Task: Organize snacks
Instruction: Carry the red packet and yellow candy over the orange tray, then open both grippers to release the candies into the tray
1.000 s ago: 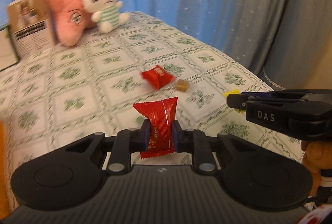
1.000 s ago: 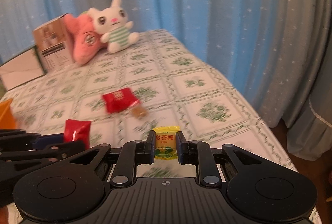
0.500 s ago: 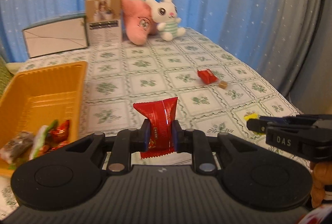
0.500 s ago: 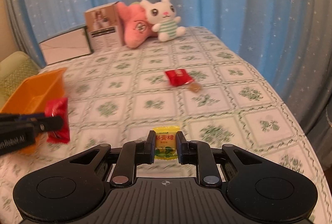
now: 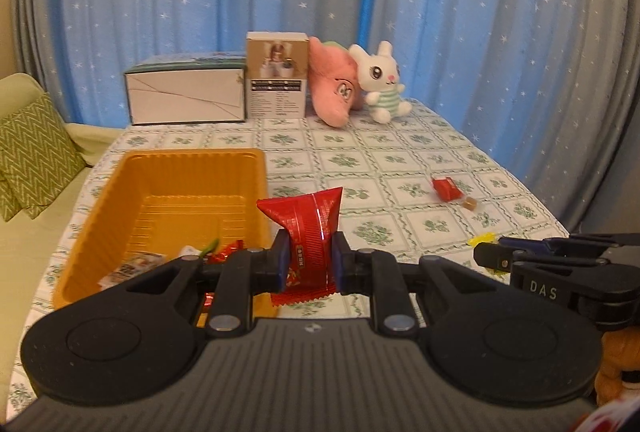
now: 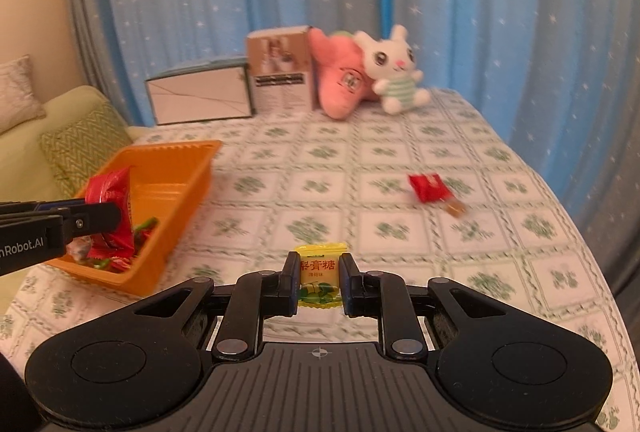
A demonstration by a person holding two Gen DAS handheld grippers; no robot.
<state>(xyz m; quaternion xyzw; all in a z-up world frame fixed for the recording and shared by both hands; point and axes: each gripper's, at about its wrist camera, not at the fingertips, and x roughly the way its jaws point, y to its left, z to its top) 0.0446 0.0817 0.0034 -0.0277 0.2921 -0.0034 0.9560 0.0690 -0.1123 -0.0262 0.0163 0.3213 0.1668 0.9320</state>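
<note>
My left gripper point(image 5: 307, 264) is shut on a red snack packet point(image 5: 308, 228), held upright above the near right corner of the orange tray point(image 5: 160, 191). In the right wrist view that same red packet point(image 6: 112, 207) hangs over the orange tray point(image 6: 188, 183), which holds several wrapped snacks. My right gripper point(image 6: 319, 278) is shut on a small yellow candy packet point(image 6: 320, 272) above the tablecloth, right of the tray. Another red packet point(image 6: 429, 187) and a small brown candy point(image 6: 456, 208) lie on the cloth farther right.
At the far end of the table stand a white box point(image 5: 186, 93), a tan carton point(image 5: 276, 75), a pink plush point(image 5: 332, 91) and a white bunny toy point(image 5: 380, 79). Blue star curtains hang behind. A green cushion point(image 5: 32, 151) lies on the sofa at left.
Both grippers swung left and rose with their packets. The orange tray came into view, and the red packet now hangs over its corner.
</note>
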